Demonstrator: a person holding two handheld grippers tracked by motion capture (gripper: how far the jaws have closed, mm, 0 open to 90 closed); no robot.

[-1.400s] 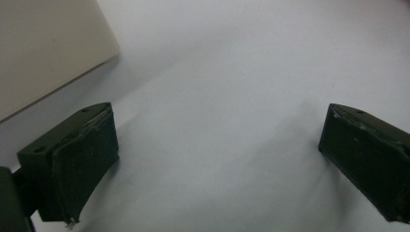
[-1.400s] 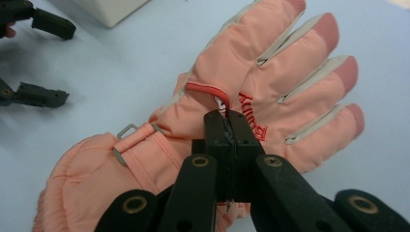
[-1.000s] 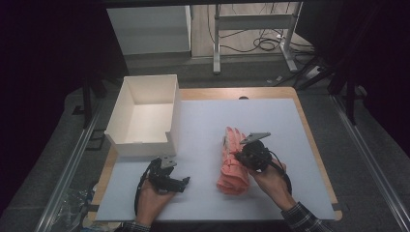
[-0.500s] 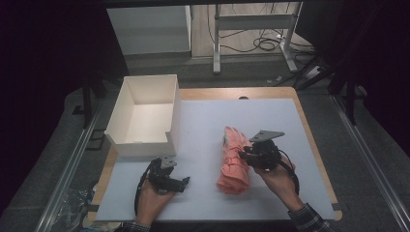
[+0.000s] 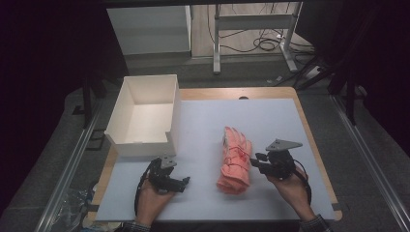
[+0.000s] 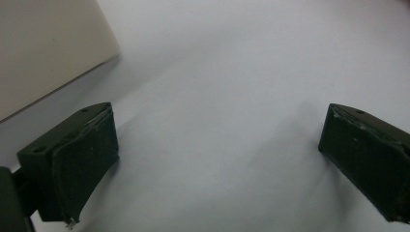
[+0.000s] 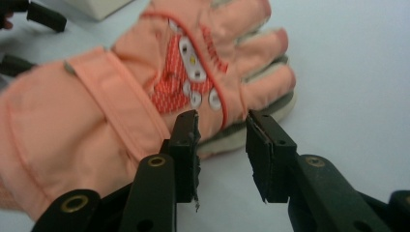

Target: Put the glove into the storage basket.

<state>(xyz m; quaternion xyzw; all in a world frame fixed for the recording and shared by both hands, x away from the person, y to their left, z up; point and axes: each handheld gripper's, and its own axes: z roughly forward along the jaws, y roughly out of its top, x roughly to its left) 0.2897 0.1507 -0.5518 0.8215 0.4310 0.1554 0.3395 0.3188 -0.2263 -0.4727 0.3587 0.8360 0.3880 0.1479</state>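
Observation:
A salmon-pink pair of gloves (image 5: 236, 162) lies stacked on the white table top (image 5: 270, 116), fingers pointing away from me. My right gripper (image 5: 255, 163) sits just to its right, pointing at it. In the right gripper view the gloves (image 7: 121, 96) lie just beyond the tips of the right gripper (image 7: 220, 121). Its jaws have just been opening and stand a little apart, with nothing between the pads. My left gripper (image 5: 184, 182) rests near the front left of the table. In its own view the left gripper (image 6: 220, 121) is wide open over bare table.
An open white box (image 5: 174, 116) stands at the table's left edge, just beyond the left gripper, and its wall (image 6: 43, 48) shows in the left gripper view. The wooden table rim (image 5: 309, 125) runs along the right. Dark floor and desk legs lie beyond.
The right gripper has drawn back to the right off the gloves and its jaws have parted, letting the gloves go. The gloves stay put. The left hand has not moved.

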